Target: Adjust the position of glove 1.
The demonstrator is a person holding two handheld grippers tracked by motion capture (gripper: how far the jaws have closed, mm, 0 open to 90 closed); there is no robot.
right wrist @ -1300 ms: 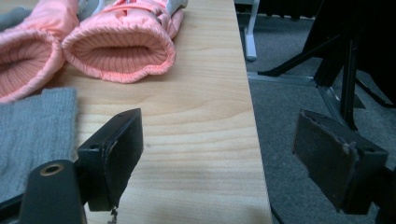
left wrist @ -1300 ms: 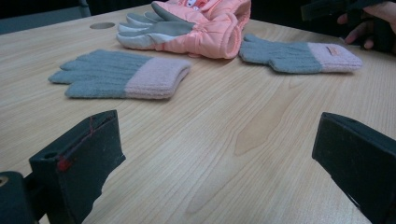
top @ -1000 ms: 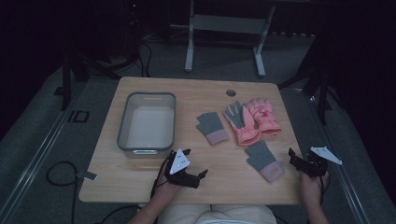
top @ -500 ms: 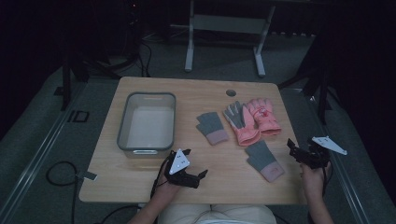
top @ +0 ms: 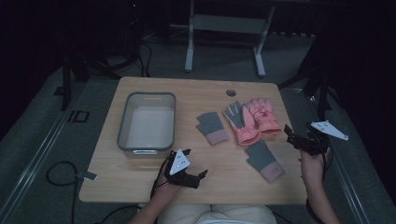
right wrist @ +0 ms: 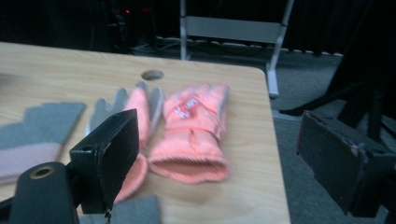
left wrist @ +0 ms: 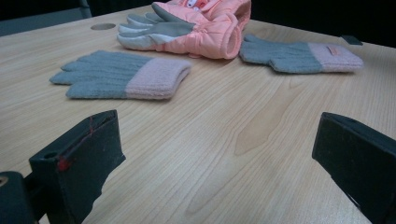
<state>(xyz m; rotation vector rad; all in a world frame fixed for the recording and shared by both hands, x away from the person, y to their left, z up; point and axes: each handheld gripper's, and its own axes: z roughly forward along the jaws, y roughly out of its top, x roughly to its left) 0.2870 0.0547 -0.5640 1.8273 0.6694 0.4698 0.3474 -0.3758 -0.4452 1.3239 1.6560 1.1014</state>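
On the pale wooden table [top: 140, 184] lie four gloves: a grey knitted glove with a pink cuff [top: 212, 127] near the middle, a second grey knitted glove with a pink cuff [top: 264, 160] nearer the person and to the right, and a pair of padded pink ski gloves [top: 252, 121] side by side between them and the far right corner, one palm-up showing grey. A clear plastic bin [top: 148, 122] stands empty on the left half of the table. The right gripper [top: 299, 138], which a second ago hung beside the near-right edge, has lifted and swung inward, so that it now hovers just off the right edge, level with the pink pair; in the right gripper view its jaws stand wide apart with the right-hand ski glove [right wrist: 196, 135] framed between them, cuff towards the camera. That suggests this glove is the first pick, probably bound for the bin. The left gripper [top: 187, 172] has stayed low at the near edge, jaws likewise apart and holding nothing, pointing at the middle grey glove [left wrist: 122, 75]. No glove has yet been touched, so the sorting appears only just begun.
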